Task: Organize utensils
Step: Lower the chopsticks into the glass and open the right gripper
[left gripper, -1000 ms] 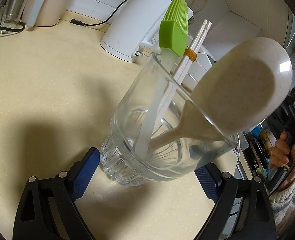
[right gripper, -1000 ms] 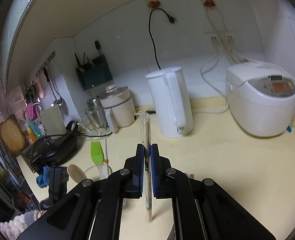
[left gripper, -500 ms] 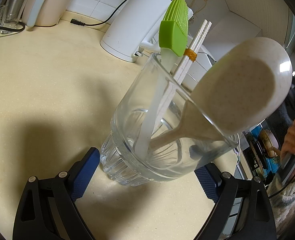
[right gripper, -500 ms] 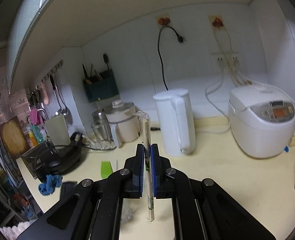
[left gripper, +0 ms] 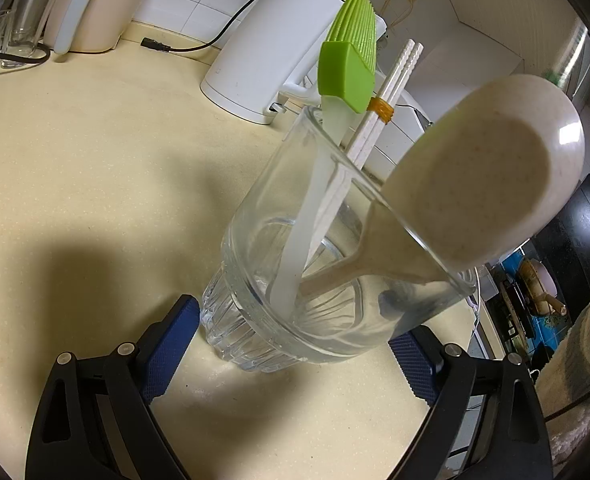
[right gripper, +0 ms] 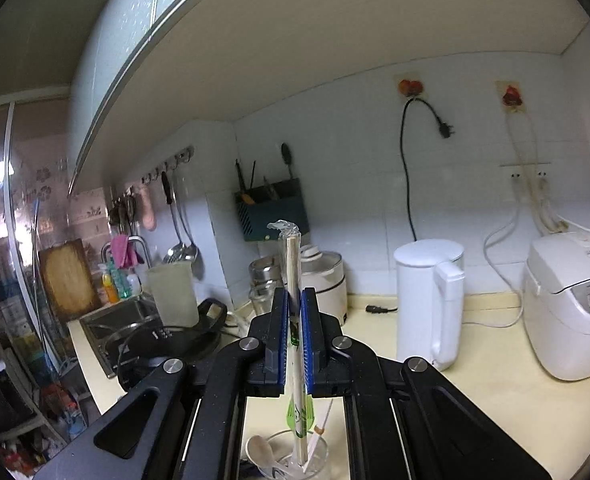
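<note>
right gripper (right gripper: 294, 334) jaws clamped on wrapped chopsticks (right gripper: 293, 280), upright above glass (left gripper: 335, 280) on desk (left gripper: 95, 160) | left gripper (left gripper: 291, 350) jaws wide, flanking glass base | risk: chopstick tip catches rim or spoon (left gripper: 483, 184), tipping unheld glass

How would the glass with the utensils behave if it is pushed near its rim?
The glass would probably tip rather than slide: it is tall, and the spoon and green brush lean out over one side. Being glass, it would likely break if it fell.

Dim warm indoor light, dark shadow on counter (left gripper: 75, 184), fisheye-warped edges, black corner vignetting.
</note>
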### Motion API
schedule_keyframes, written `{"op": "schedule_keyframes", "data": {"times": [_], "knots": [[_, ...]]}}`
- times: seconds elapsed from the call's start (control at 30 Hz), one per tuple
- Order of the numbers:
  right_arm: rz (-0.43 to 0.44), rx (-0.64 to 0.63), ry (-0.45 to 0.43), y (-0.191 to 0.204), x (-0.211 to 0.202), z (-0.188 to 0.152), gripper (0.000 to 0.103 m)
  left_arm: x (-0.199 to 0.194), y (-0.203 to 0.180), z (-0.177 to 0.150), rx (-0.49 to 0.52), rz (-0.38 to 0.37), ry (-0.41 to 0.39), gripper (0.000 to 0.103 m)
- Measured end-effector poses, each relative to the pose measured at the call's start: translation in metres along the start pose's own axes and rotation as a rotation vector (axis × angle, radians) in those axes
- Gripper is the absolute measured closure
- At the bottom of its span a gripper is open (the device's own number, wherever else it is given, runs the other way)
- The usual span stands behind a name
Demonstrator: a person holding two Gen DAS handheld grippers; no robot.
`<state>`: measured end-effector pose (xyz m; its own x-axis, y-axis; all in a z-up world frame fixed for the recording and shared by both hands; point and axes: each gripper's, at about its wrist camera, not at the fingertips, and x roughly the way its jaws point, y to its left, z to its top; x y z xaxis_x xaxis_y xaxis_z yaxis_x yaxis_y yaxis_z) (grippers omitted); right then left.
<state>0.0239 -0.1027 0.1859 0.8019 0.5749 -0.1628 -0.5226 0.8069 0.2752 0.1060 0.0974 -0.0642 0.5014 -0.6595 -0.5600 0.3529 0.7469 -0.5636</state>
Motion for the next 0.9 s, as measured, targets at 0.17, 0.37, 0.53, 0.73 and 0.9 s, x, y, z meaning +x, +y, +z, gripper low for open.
{"op": "schedule_keyframes", "data": {"times": [0.17,0.37,0.53,0.73,0.9], "knots": [[-0.017,-0.027,0.073,0.004,0.020,-0.022,0.097,0.000,0.000,0.000,0.000,0.000,0.000,0.009],[0.002,-0.070,0.172,0.013,0.037,-0.044,0.096,0.000,0.000,0.000,0.000,0.000,0.000,0.009],[0.005,-0.098,0.219,0.025,0.049,-0.057,0.086,0.000,0.000,0.000,0.000,0.000,0.000,0.009],[0.013,-0.080,0.215,0.024,0.047,-0.062,0.071,0.000,0.000,0.000,0.000,0.000,0.000,0.009],[-0.028,-0.027,0.185,0.005,0.030,-0.059,0.070,0.000,0.000,0.000,0.000,0.000,0.000,0.009]]}}
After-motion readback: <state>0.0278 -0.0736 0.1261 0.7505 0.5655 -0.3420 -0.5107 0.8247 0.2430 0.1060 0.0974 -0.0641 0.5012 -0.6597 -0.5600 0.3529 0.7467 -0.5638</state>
